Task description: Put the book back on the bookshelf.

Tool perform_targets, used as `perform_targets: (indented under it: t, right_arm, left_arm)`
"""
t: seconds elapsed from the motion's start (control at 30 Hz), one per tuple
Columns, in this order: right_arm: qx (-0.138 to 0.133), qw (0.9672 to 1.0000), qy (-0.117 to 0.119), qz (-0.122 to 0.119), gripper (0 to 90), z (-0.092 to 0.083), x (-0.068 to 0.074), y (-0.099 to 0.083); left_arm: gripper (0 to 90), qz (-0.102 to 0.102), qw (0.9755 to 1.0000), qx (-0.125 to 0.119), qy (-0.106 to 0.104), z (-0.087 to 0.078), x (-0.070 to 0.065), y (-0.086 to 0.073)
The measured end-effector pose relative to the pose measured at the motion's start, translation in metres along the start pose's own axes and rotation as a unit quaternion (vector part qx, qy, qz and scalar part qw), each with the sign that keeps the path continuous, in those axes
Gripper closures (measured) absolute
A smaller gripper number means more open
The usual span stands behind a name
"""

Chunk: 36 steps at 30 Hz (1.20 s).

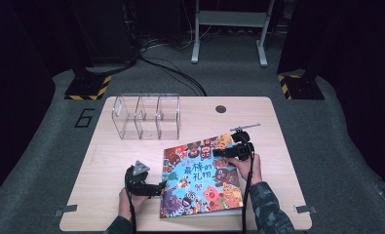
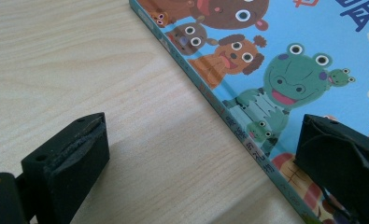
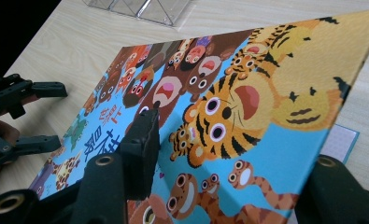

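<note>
Picture book (image 1: 201, 178) lies flat, long axis tilted right of straight away.

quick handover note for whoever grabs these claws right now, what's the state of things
Left claw: open, jaws astride the spine edge of the picture book, one over the table, one over the cover; not gripping.
Right claw: closed on the book's front cover near its far right corner, with the cover lifted off the pages.
Clear plastic organizer: empty, at the table's far left.
Done: cover gripped and raised a little.
Left: probably open the book fully or lift it; the left claw could steady the spine.
</note>
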State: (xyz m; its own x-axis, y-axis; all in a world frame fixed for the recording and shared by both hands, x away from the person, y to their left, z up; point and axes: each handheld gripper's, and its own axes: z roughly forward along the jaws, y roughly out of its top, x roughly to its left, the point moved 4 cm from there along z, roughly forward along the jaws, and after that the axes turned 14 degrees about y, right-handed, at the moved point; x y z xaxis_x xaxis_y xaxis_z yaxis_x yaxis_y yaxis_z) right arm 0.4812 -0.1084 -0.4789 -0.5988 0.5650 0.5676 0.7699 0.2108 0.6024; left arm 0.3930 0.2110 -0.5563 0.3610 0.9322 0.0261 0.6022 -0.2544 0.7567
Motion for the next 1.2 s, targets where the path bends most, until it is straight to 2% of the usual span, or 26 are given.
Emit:
perform_targets:
  t: [0.17, 0.27, 0.43, 0.77, 1.0, 1.07, 1.1, 1.17, 1.2]
  right_arm:
    - [-0.008, 0.9999, 0.012, -0.008, 51.2, -0.002, 0.002, 0.001]
    - [-0.018, 0.9994, 0.027, -0.016, 54.4, -0.004, 0.004, 0.001]
    - [-0.031, 0.9982, 0.035, -0.038, 55.7, -0.006, 0.007, -0.001]
    - [-0.037, 0.9967, 0.029, -0.067, 55.6, -0.009, 0.011, -0.004]
    - [-0.041, 0.9956, 0.022, -0.081, 55.4, -0.010, 0.015, -0.004]
    - [-0.043, 0.9951, 0.019, -0.087, 55.3, -0.011, 0.017, -0.004]
    - [-0.044, 0.9947, 0.018, -0.091, 55.3, -0.012, 0.019, -0.004]
    - [-0.046, 0.9945, 0.016, -0.093, 55.3, -0.013, 0.020, -0.004]
    - [-0.047, 0.9943, 0.016, -0.095, 55.2, -0.013, 0.021, -0.004]
  left_arm:
    - [2.6, 0.000, 1.0000, 0.000, -0.002, 0.000, 0.000, 0.000]
    - [2.6, 0.000, 1.0000, 0.000, -0.003, 0.000, 0.001, 0.000]
    - [2.6, 0.001, 1.0000, 0.001, -0.004, 0.000, 0.000, 0.000]
    - [2.6, 0.002, 1.0000, 0.001, -0.006, 0.000, 0.001, 0.000]
    - [2.6, 0.006, 0.9998, -0.001, -0.019, 0.001, 0.002, 0.001]
    - [2.6, 0.005, 0.9998, 0.003, -0.021, 0.001, 0.003, 0.002]
    - [2.6, 0.010, 0.9996, 0.009, -0.026, 0.000, 0.003, 0.002]
    - [2.6, 0.007, 0.9994, 0.020, -0.027, 0.000, 0.003, 0.004]
    - [2.6, 0.012, 0.9992, 0.027, -0.025, -0.001, 0.004, 0.004]
